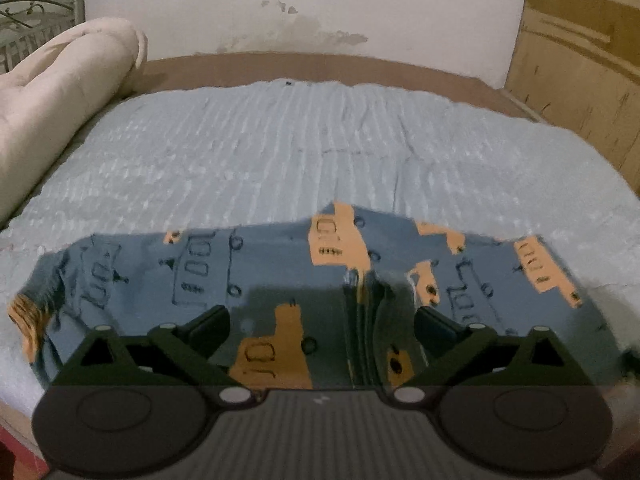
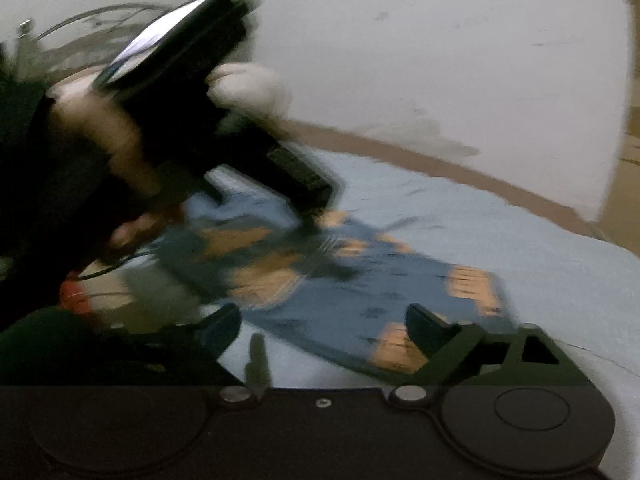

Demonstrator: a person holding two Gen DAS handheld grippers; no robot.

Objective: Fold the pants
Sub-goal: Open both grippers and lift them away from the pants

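Observation:
The pants are blue with orange vehicle prints and lie folded on the light blue bed cover. My left gripper is open, its jaws wide apart just above the near part of the pants, with a fold ridge between them. In the blurred right wrist view the pants lie ahead, and my right gripper is open and empty over their near edge. The left gripper shows there too, held in a hand, tips down on the pants' far part.
A rolled cream blanket lies at the left of the bed. A brown bed edge meets a stained white wall. Cardboard boxes stand at the right. A metal headboard is at far left.

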